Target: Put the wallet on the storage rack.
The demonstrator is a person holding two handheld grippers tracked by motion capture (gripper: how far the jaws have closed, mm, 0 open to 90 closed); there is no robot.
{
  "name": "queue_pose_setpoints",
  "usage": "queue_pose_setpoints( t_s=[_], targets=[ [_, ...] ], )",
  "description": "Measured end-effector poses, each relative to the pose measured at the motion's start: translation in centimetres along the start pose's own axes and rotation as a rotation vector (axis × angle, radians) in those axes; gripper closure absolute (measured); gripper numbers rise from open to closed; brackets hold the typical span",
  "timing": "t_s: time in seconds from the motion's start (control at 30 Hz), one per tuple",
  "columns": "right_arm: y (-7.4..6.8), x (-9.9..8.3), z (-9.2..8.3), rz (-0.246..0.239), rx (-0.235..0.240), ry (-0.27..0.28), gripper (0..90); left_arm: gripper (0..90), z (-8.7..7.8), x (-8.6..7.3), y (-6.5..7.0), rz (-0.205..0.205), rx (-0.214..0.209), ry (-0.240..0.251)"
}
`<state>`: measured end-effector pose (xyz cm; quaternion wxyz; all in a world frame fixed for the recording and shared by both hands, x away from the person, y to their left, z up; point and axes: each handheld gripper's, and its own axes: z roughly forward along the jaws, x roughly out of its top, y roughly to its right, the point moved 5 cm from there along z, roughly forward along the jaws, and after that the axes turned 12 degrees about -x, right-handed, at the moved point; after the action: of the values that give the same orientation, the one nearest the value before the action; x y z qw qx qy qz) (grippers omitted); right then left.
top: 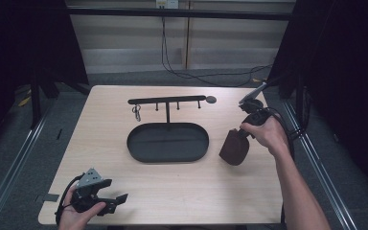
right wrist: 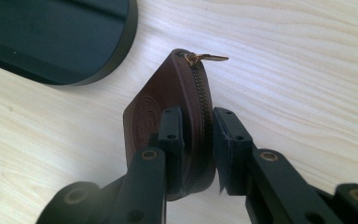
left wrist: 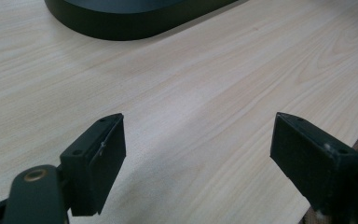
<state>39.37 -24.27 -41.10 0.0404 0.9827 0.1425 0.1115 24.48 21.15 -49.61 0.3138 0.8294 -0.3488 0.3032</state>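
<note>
right gripper [right wrist: 196, 135] pinches the brown zip pouch [right wrist: 168, 116] across its zipper edge. lift it level and clear of the black tray [top: 167, 142].

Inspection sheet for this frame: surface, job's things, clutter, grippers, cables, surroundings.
Surface: light wood table, no spills seen.
Job's things: brown zip pouch clamped edge-on, right of the black oval tray; hook rack rises from the tray, keys on its left hook.
Clutter: nothing seen.
Grippers: right gripper shut on the pouch; left gripper open over bare table at the near left corner.
Cables: black cable on the floor behind the table.
Surroundings: dark curtains, grey floor.
</note>
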Motion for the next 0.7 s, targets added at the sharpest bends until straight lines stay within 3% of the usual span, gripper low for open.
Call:
queue_pose_setpoints(
  t_s=[0.23, 0.7],
  targets=[
    [-0.2, 0.5, -0.8, -0.007, -0.035, 0.0, 74.4, 18.2, 0.0, 0.0, 0.0, -0.002, -0.001, 0.002],
    [0.0, 1.9, -2.7, -0.005, -0.057, 0.024, 74.4, 16.6, -0.1, 0.1, -0.3, -0.017, -0.002, 0.01]
  ],
)
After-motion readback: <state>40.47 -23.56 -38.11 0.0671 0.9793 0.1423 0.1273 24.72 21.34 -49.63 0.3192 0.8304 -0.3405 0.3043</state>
